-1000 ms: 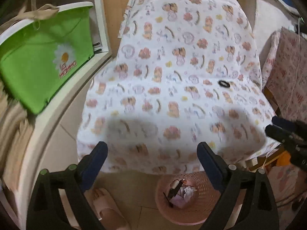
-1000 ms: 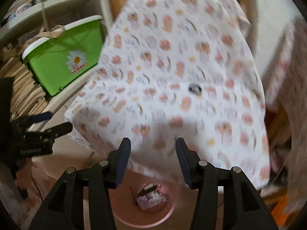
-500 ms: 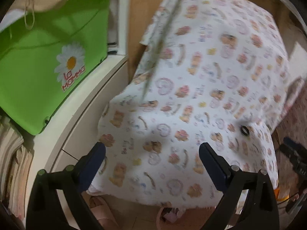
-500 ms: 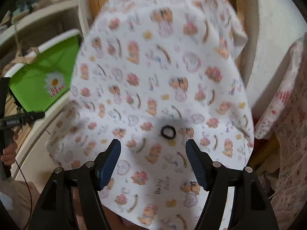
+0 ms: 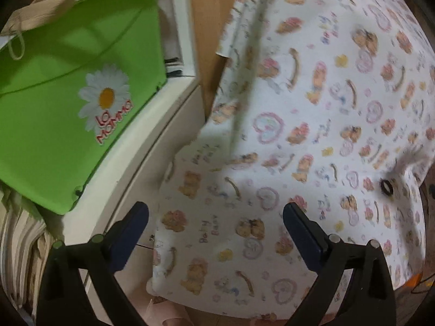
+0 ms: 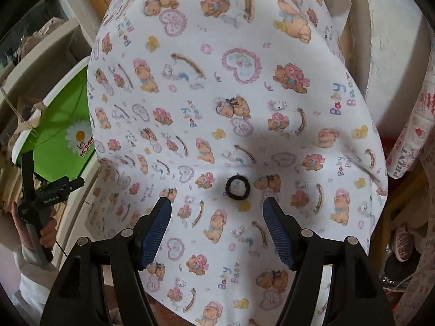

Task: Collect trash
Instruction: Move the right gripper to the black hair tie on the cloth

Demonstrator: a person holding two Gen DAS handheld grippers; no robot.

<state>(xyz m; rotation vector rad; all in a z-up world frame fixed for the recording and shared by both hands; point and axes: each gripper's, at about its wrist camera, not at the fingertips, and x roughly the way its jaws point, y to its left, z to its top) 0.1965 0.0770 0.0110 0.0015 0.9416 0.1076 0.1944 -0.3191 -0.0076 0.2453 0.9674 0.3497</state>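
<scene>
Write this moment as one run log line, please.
left gripper: open, empty | right gripper: open, empty, near small black elastic ring | ring lies on bear-print white cloth

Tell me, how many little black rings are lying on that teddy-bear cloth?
1. The black ring lies flat on the teddy-bear cloth, just ahead of the right gripper's open fingers. Folds could hide others.

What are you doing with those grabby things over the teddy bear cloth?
A person is holding a gripper in each hand over a table covered by a teddy bear cloth. The right gripper is open with nothing in it, just short of a small black ring lying on the cloth. The left gripper is open and empty too, near the cloth's edge beside a green tub on a white shelf. Nothing has been picked up yet.
</scene>
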